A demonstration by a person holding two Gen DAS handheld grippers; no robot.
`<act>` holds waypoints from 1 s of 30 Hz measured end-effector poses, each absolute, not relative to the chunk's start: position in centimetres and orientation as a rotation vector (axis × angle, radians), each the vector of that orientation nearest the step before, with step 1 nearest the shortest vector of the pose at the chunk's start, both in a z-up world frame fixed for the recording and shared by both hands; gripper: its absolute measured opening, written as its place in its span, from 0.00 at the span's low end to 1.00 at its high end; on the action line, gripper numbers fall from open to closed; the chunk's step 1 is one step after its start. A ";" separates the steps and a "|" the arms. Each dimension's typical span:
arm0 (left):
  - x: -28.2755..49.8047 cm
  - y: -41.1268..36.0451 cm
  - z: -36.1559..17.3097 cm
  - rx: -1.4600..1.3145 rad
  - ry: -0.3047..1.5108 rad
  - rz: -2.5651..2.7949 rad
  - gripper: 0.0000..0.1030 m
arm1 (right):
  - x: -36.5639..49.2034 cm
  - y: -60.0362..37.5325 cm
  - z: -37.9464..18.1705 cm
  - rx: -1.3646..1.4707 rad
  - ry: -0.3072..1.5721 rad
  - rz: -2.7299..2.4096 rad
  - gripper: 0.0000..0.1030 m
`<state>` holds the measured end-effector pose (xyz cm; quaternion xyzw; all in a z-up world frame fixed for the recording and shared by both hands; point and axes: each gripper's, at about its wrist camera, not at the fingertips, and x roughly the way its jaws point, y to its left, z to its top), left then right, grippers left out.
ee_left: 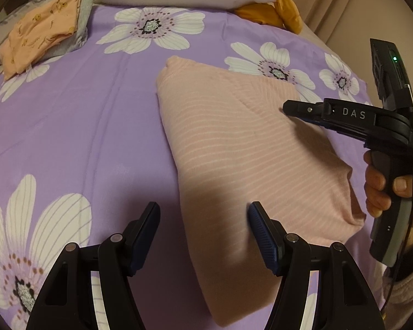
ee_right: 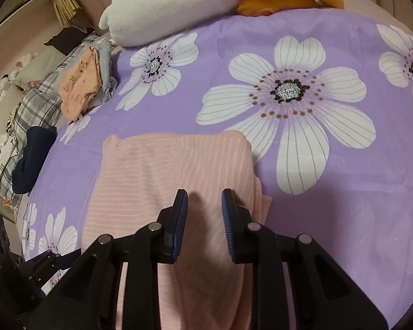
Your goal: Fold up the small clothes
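Garment, pale pink ribbed knit (ee_left: 234,148), folded, flat on purple floral bedspread (ee_left: 82,115). Left gripper (ee_left: 203,220) wide, empty; right gripper (ee_right: 203,203) narrower, empty, above cloth. Risk: pinching one layer only, fold dragging open.

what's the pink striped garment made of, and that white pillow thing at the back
Pink striped garment: looks like soft knit, probably cotton jersey or fine rib; matte, with thin pale woven-in stripes and a visible stitched seam. White pillow: seems plush fleece or short-pile faux fur; fuzzy, slightly nappy surface with soft rounded bulges. Fibre content can't be told from the pictures.
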<state>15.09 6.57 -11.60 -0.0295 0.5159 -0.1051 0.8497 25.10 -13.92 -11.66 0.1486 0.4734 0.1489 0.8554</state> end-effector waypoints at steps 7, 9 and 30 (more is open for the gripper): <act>15.0 6.5 -11.6 -0.060 1.086 -0.221 0.64 | 22.9 -14.3 -10.2 0.310 0.945 0.364 0.27; 15.0 6.5 -11.6 -0.058 1.086 -0.221 0.64 | 22.0 -14.3 -10.0 0.301 0.936 0.390 0.27; 14.1 6.1 -11.4 -0.049 1.088 -0.217 0.64 | 17.4 -14.9 -11.7 0.207 1.002 0.400 0.26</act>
